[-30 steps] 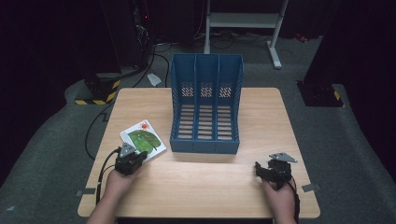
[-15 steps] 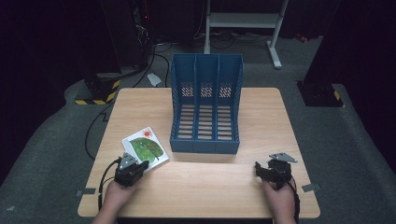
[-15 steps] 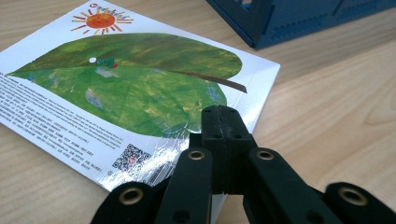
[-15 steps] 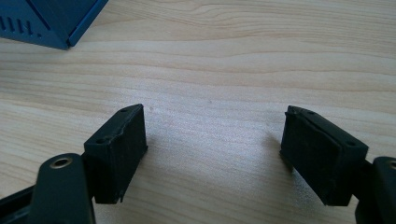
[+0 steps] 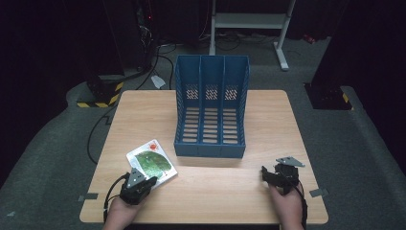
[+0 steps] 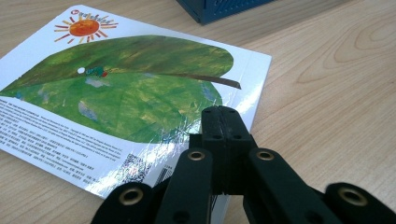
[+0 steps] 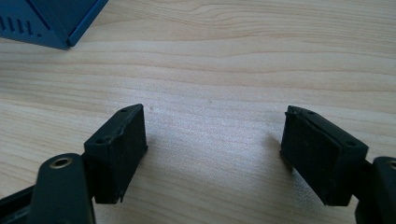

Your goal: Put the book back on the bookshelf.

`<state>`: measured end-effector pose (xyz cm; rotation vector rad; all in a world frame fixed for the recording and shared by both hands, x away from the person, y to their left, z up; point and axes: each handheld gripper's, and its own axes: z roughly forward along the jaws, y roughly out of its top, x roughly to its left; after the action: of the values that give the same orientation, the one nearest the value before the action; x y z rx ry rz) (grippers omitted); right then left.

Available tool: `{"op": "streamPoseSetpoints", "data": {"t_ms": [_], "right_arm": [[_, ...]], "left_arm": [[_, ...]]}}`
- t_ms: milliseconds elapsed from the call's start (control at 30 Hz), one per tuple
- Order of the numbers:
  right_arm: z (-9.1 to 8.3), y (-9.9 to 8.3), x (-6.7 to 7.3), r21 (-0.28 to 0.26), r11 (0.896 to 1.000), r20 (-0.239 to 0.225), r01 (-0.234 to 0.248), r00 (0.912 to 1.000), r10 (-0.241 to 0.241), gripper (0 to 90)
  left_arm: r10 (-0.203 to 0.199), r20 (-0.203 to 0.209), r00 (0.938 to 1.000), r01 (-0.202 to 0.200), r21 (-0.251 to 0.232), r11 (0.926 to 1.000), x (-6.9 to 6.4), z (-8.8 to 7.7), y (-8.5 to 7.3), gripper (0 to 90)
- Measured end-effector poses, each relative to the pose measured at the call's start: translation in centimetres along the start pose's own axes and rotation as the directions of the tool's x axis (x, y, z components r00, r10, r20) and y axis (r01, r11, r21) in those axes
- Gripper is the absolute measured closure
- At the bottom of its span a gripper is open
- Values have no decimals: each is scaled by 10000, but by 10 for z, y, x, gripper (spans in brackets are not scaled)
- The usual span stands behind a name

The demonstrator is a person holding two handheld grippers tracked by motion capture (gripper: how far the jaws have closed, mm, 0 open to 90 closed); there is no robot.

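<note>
The blue file rack (image 5: 211,108) stands well beyond both grippers, its three slots holding nothing. The left gripper (image 6: 222,122) has its jaws pressed together, the picture book (image 6: 126,93) lying flat just past their tips. The right gripper (image 7: 212,154) gapes wide over bare table (image 7: 233,70)

Left gripper (image 5: 143,184) drawn back toward near table edge, away from blue file rack (image 5: 211,111); earlier seen beside rack's near left corner, now seen lower in high view. Picture book (image 5: 151,161) dragged along with it: formerly lying close to rack's left side, now set clearly apart from rack, nearer front edge of table (image 5: 143,115), turned slightly. In left gripper view, jaws seen pressed together over book's near corner. Left forearm pulled further toward bottom of high view.
</note>
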<state>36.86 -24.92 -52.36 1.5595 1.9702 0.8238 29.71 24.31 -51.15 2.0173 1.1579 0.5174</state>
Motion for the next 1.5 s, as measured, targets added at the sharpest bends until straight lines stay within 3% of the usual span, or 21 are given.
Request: {"op": "streamPoseSetpoints", "data": {"t_ms": [133, 200, 267, 333, 433, 467, 533, 633, 700, 933, 1133, 1267, 1500], "right_arm": [[0, 0, 0, -8, 10000, -1, 34, 10000, -34, 219], [0, 0, 0, -5, 10000, 6, 28, 10000, -28, 218], [0, 0, 0, -10, 10000, -1, 33, 10000, -33, 219], [0, 0, 0, 0, 10000, 0, -3, 10000, 3, 218], [0, 0, 0, -7, 10000, -2, 44, 10000, -44, 218], [0, 0, 0, -9, 10000, -2, 44, 10000, -44, 219], [0, 0, 0, -12, 10000, -1, 56, 10000, -56, 218], [0, 0, 0, -9, 10000, 2, 47, 10000, -47, 219], [0, 0, 0, -19, 10000, 5, 84, 10000, -84, 219], [0, 0, -1, -19, 10000, -8, 96, 10000, -96, 214], [0, -1, 0, 49, 9997, -134, 240, 9996, -240, 169], [-1, -1, 0, 64, 9997, -199, 231, 9995, -229, 171], [-3, -3, 0, 55, 9999, -158, 146, 9998, -146, 174]], "left_arm": [[227, -707, 9972, -218, 139, 9997, 15, 5, 9, 753], [46, -1010, 9949, -51, -40, 10000, 30, 10, 14, 694], [29, -1344, 9909, -30, -5, 10000, 43, 15, 19, 621], [30, -1896, 9819, -14, 85, 10000, 59, 23, 24, 557], [-346, -2249, 9738, 395, 175, 9991, 77, 33, 28, 449], [-546, -2234, 9732, 574, 59, 9983, 82, 36, 28, 419], [-877, -2453, 9655, 873, -124, 9961, 92, 39, 28, 374], [-1645, -2102, 9637, 1602, -375, 9864, 106, 40, 24, 321], [-1897, -1782, 9655, 1852, -416, 9818, 112, 40, 21, 298], [-1613, -1196, 9796, 1569, -451, 9866, 116, 38, 18, 312], [-1149, -613, 9915, 1137, -221, 9933, 106, 36, 18, 348], [-996, -270, 9947, 991, -211, 9949, 93, 31, 14, 355], [-893, -112, 9959, 893, 56, 9960, 88, 22, 10, 401]]}}
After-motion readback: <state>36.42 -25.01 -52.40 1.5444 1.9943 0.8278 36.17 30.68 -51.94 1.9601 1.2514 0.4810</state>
